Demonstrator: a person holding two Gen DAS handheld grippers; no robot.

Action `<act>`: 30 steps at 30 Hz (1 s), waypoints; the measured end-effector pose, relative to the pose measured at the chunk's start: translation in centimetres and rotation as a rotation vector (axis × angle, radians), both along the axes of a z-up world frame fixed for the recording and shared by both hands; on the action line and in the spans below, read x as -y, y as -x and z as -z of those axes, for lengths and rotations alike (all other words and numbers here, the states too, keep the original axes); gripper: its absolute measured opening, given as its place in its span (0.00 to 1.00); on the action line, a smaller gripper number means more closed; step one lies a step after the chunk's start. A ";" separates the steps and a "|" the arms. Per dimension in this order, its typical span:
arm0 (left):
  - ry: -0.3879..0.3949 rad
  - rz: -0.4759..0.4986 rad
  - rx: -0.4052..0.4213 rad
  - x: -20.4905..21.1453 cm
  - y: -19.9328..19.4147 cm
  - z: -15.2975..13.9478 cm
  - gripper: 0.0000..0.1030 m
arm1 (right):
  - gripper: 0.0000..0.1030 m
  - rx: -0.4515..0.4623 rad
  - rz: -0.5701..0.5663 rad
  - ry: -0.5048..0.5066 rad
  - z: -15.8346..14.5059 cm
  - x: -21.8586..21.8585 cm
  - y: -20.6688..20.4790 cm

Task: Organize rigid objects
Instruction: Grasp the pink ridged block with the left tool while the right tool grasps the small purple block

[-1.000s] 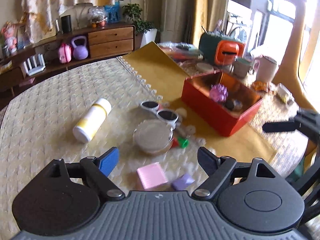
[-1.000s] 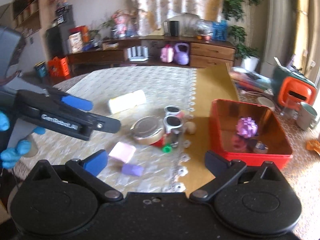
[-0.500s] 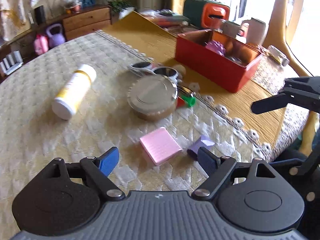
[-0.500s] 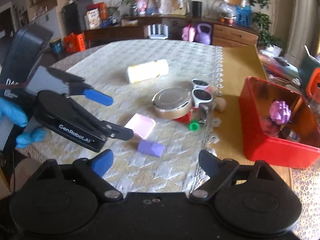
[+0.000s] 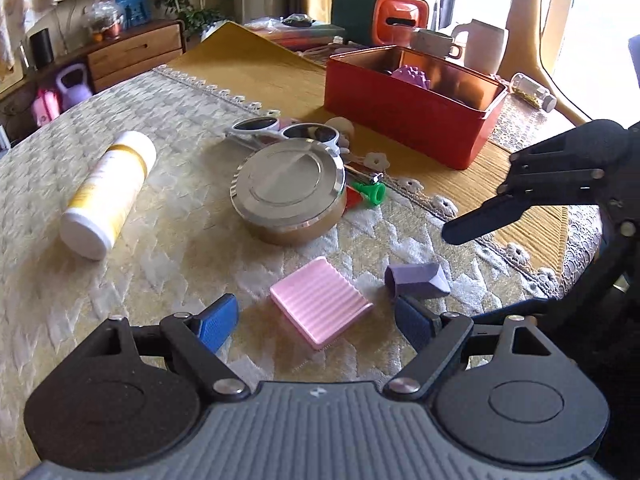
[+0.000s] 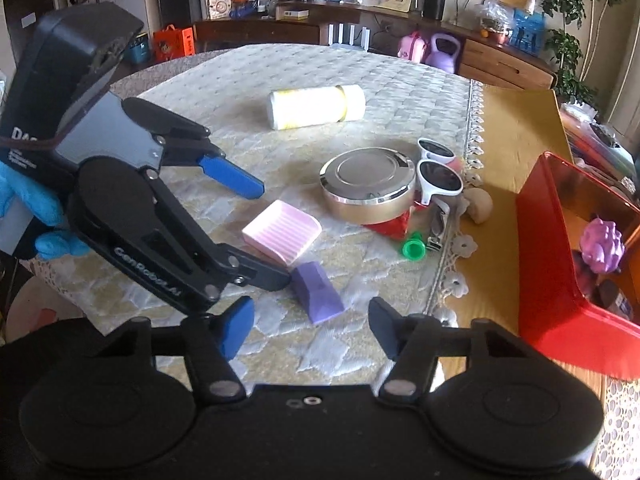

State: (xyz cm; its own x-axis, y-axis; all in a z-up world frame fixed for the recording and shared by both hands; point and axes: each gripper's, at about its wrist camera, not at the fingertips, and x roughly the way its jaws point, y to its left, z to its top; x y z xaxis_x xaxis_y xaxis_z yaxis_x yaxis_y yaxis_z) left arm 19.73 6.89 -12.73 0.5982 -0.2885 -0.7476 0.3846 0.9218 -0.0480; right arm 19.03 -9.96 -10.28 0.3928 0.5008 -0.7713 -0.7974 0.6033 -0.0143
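Note:
A pink ribbed block [image 5: 320, 306] [image 6: 282, 232] lies on the cream tablecloth, between the spread fingers of my left gripper [image 5: 316, 320] [image 6: 260, 228], which is open and not touching it. Just right of it lies a purple block [image 5: 418, 280] [image 6: 318, 292]. My right gripper [image 6: 312, 322] hovers over the purple block with its jaws closing; the block sits ahead between them, pads apart from it. One right finger [image 5: 472, 224] shows in the left wrist view. A red box [image 5: 412, 112] [image 6: 560, 280] holding a purple spiky ball stands to the right.
Beyond the blocks lie a round metal tin [image 5: 288, 190], white sunglasses [image 5: 288, 130], a green cap [image 5: 374, 193] and a white-and-yellow bottle [image 5: 108, 196] on its side. A hand in a blue glove [image 6: 24, 204] holds the left gripper. Mugs and an orange container stand behind the box.
Both grippers have come down closer to the table and the two blocks. The right gripper's fingers have narrowed. Nothing on the table has moved.

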 end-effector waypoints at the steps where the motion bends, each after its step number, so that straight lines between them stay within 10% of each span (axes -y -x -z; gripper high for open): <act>1: 0.004 0.006 0.002 0.0 -0.1 0.0 0.83 | 0.56 0.000 -0.004 0.001 0.1 0.0 -0.2; 13: -0.027 0.020 0.038 0.4 -0.5 0.0 0.55 | 0.41 -0.008 -0.013 0.001 0.8 -0.4 -1.7; 22: -0.048 -0.011 0.042 0.8 -0.2 -0.2 0.55 | 0.19 0.014 0.002 0.006 0.8 -0.8 -1.3; 30: -0.066 -0.040 0.036 1.5 0.1 -0.6 0.55 | 0.19 0.018 0.049 -0.006 0.3 0.5 -1.2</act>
State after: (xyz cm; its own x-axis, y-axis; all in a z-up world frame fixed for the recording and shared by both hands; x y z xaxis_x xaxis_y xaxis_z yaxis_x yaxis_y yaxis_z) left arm 19.63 5.43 -12.12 0.6354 -0.2147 -0.7418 0.3477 0.9372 0.0266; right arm 20.19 -10.47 -10.57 0.4307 0.4854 -0.7609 -0.7668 0.6414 -0.0249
